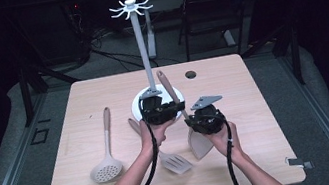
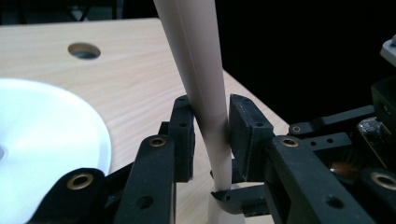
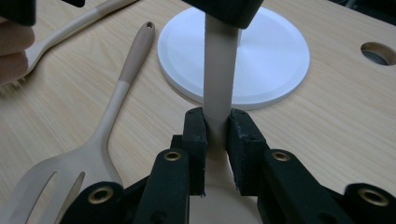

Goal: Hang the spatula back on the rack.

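**One spatula in both grips, nothing yet on the rack**

From the high view, you hold a solid spatula [image 1: 195, 138] tilted above the table [image 1: 264, 157], its handle end pointing up toward the hook rack [image 1: 130, 8]. Your left gripper [image 1: 171, 106] takes the handle high up, your right gripper [image 1: 198, 128] lower down, near the blade. None of the hooks at the top of the rack carries a utensil. A skimmer [image 1: 107, 169] lies flat to the left, and a slotted turner [image 1: 175, 161] lies beside your left forearm, so by the look of it all the hanging is still ahead.

In the left gripper view, the left gripper [image 2: 211, 135] has both pads pressed on the pale spatula handle [image 2: 196, 60]; the white rack base [image 2: 42, 154] sits just to the side.

In the right gripper view, the right gripper [image 3: 217, 140] is clamped on the handle [image 3: 219, 60] too, just above the blade. The rack base [image 3: 271, 60] lies beyond, and the slotted turner [image 3: 93, 154] rests on the wood alongside.
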Demonstrator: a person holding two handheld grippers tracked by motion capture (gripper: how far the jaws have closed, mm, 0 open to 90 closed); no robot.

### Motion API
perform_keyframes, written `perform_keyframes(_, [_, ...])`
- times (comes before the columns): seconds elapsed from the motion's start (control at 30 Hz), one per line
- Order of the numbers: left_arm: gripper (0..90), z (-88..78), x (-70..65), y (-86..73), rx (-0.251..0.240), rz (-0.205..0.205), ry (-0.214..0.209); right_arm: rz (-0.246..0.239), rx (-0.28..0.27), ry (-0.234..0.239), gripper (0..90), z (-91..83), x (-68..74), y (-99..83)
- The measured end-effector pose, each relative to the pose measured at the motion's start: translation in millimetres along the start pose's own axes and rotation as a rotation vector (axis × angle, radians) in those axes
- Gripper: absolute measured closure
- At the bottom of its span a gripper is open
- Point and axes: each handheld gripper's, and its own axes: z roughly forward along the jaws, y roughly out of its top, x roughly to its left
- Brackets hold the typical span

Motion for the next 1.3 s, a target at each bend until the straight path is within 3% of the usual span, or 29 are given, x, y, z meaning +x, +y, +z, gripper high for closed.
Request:
perform_keyframes(0.23, [75.6, 0.1, -4.2, 5.5, -0.008, 0.001, -0.032, 0.022, -0.042, 0.011, 74.0, -5.2, -2.5, -1.1])
perform_keyframes(0.27, [76.0, -0.8, -4.4, 7.2, -0.010, 0.002, -0.034, 0.025, -0.068, 0.005, 70.5, -12.4, -3.2, -2.3])
perform_keyframes(0.4, [76.7, -1.5, -5.4, 9.7, -0.013, 0.006, -0.038, 0.032, -0.086, -0.002, 64.3, -25.7, -6.0, -7.4])
perform_keyframes(0.43, [76.8, -1.9, -6.9, 11.0, -0.011, 0.013, -0.040, 0.044, -0.083, -0.004, 57.2, -33.8, -8.9, -12.2])
perform_keyframes(0.57, [77.0, -5.9, -11.6, 15.7, -0.003, 0.056, -0.030, 0.094, -0.052, -0.022, 37.0, -46.3, -17.8, -20.5])
perform_keyframes(0.6, [77.1, -5.9, -11.6, 15.7, -0.003, 0.056, -0.030, 0.094, -0.052, -0.022, 37.0, -46.3, -17.8, -20.5])
perform_keyframes(0.7, [77.1, -9.5, -14.8, 21.1, 0.006, 0.104, -0.017, 0.159, -0.022, -0.021, 21.3, -54.7, -27.3, -36.2])
perform_keyframes(0.83, [77.2, -12.1, -14.2, 25.5, 0.009, 0.125, -0.010, 0.207, 0.036, -0.022, 14.3, -59.0, -34.4, -52.2])
perform_keyframes(0.97, [77.2, -18.5, -11.4, 32.5, 0.015, 0.137, 0.000, 0.191, 0.076, -0.027, 9.7, -57.6, -35.8, -56.5])
perform_keyframes(1.13, [77.2, -20.6, -9.0, 39.4, 0.016, 0.161, 0.005, 0.135, 0.150, -0.042, 6.8, -56.2, -35.1, -66.9])
perform_keyframes(1.3, [77.1, -21.6, -2.9, 46.1, 0.015, 0.174, 0.017, 0.133, 0.185, -0.056, 6.1, -53.3, -40.5, -69.8])
